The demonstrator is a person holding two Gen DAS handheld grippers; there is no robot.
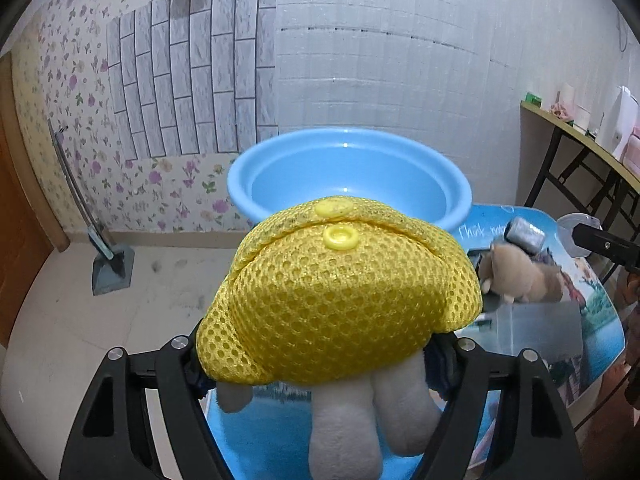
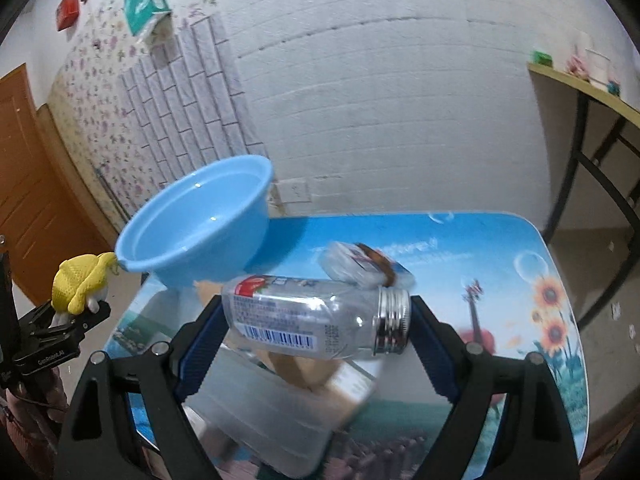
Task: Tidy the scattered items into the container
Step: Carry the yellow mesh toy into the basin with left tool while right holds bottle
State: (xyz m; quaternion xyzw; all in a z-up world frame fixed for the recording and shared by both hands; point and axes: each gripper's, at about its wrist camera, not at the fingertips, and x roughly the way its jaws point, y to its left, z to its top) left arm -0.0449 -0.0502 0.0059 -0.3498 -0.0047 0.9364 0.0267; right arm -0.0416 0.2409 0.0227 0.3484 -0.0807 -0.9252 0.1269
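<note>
- Yellow mesh fabric covers the white plush toy (image 1: 336, 292) clamped between the pads of the left tool (image 1: 320, 360); its white legs hang down between the black fingers, above the counter's near edge.
- Clear plastic bottle with a silver screw cap and a barcode label (image 2: 316, 316) lies crosswise in the right tool (image 2: 316, 332), cap end against the right blue pad and its base against the left one, lifted clear of the counter.
- Round light-blue plastic basin (image 1: 348, 172) stands at the counter's far corner, just beyond the plush toy in the left wrist view; nothing shows inside it.
- Tan plush animal (image 1: 516, 276) sits on the counter to the right of the yellow toy, below the raised bottle.
- Small wrapped packet with white and brown print (image 2: 364, 266) lies on the counter just behind the bottle.
- A frosted clear plastic box (image 2: 260, 412) sits under the right tool, blurred.
- The counter (image 2: 500, 248) has a glossy blue printed top with sunflowers and a guitar.
- Behind it are a white brick-pattern wall and floral wallpaper, and a dustpan (image 1: 110, 268) stands on the floor.
</note>
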